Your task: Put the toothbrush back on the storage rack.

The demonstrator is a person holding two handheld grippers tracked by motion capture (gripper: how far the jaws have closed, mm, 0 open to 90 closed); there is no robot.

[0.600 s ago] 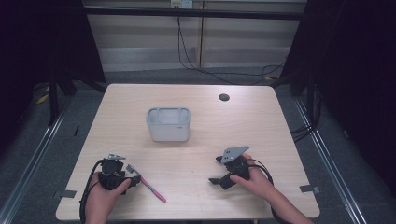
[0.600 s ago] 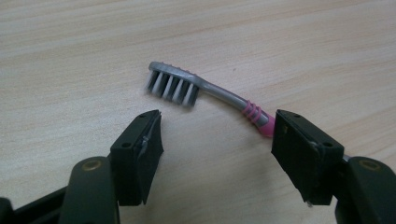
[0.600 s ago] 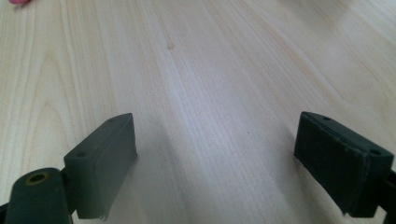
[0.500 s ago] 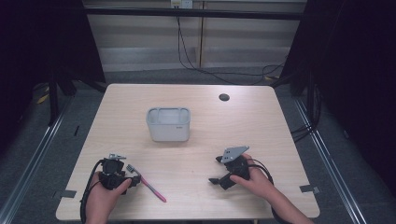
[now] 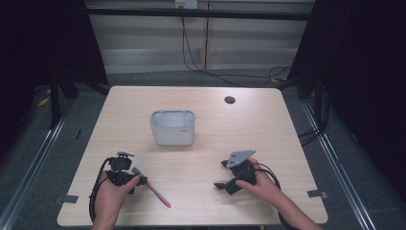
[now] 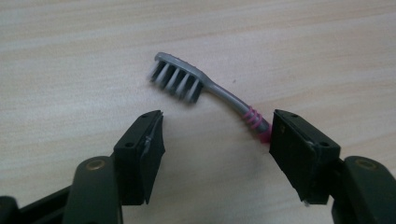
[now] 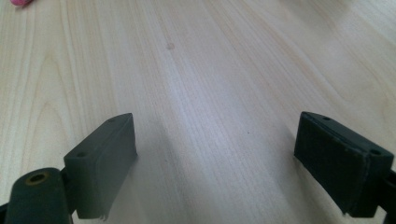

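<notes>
A toothbrush (image 5: 153, 189) with a grey head and a pink handle lies flat on the wooden table (image 5: 210, 129) at the front left. My left gripper (image 5: 137, 176) is open at its head end. In the left gripper view the grey bristle head (image 6: 180, 80) lies just beyond the jaws. The neck with pink rings (image 6: 252, 117) runs behind the right-hand jaw, and nothing is clamped by the left gripper (image 6: 217, 140). My right gripper (image 5: 221, 175) rests at the front right, open and pointing left. The right gripper view has only bare wood between the jaws of the right gripper (image 7: 215, 149).
A pale grey rectangular tub (image 5: 173, 127) stands open-topped in the middle of the table. A small black round spot (image 5: 230, 99) sits near the far edge. A pink tip (image 7: 21, 2) peeks in at the top left of the right gripper view.
</notes>
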